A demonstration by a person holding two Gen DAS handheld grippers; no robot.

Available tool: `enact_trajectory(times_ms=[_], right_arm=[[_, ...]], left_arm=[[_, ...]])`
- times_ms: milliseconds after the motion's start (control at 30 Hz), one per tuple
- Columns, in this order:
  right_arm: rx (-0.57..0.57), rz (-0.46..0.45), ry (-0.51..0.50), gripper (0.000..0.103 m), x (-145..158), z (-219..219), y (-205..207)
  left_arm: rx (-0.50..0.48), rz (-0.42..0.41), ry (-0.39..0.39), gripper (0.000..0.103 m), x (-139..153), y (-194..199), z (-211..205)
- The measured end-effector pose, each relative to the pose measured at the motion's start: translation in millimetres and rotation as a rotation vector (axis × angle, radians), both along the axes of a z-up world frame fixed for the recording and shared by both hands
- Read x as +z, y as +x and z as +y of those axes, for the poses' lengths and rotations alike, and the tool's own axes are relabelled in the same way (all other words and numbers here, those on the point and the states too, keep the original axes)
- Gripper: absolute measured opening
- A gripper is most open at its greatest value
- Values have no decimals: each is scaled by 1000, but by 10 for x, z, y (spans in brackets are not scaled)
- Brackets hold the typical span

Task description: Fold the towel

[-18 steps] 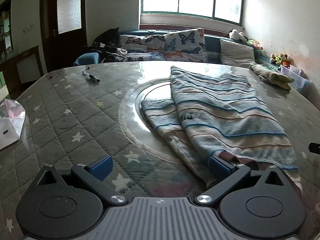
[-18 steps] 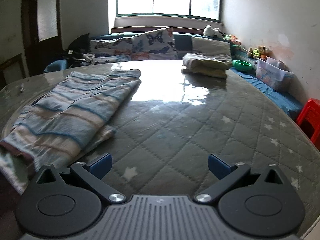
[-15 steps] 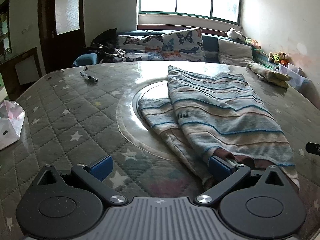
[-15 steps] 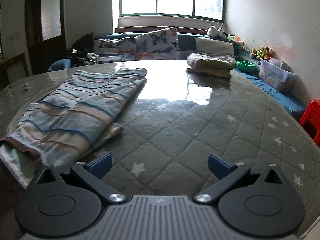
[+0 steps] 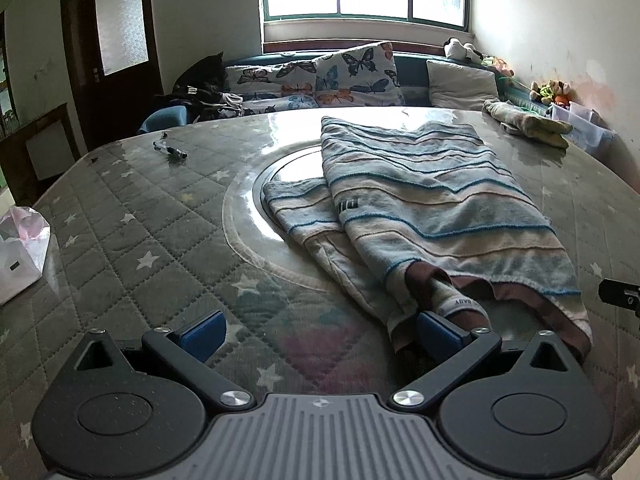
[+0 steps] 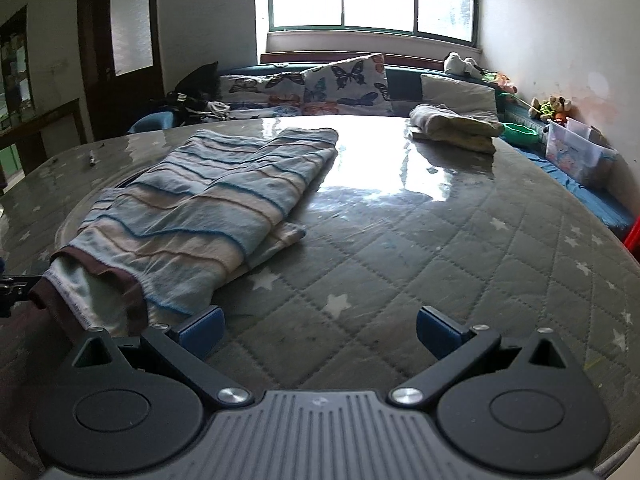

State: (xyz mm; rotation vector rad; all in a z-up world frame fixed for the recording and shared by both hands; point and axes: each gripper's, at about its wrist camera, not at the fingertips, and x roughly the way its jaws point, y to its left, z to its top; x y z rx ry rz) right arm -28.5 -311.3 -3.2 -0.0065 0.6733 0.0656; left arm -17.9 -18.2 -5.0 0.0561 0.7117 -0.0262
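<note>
A striped blue, beige and brown towel (image 5: 432, 208) lies folded lengthwise on the round table, its brown-hemmed near end toward me. My left gripper (image 5: 320, 330) is open just short of that end, its right pad at the towel's near left corner and nothing between the pads. In the right wrist view the same towel (image 6: 208, 208) lies to the left. My right gripper (image 6: 320, 328) hovers open over bare tablecloth, its left pad beside the towel's near right corner.
The table has a quilted grey star-pattern cover (image 6: 440, 272) under glossy plastic. A folded pale cloth (image 6: 456, 126) rests at the far right edge, a small pen-like item (image 5: 170, 150) at the far left, a white bag (image 5: 20, 256) at the left edge. A cushioned bench lies beyond.
Both grippers have shifted slightly toward the towel's near end; the towel's corner now sits closer to each inner pad. The towel itself has not moved.
</note>
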Motion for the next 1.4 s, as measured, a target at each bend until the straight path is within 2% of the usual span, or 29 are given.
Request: enact_trajectory(times_ms=[333,933,1400], right_arm=[[59,13,-1,103,-27,124,-121],[120,21,-27,101,-42,229,-246],[183,33,-35,97,-42,327,-308]], left_arm=[[-14,22,34,103,-34,-61,-58],[-114,46,99,103,-103,-196,-296],[-133,48,115,103,-120,-245,-334]])
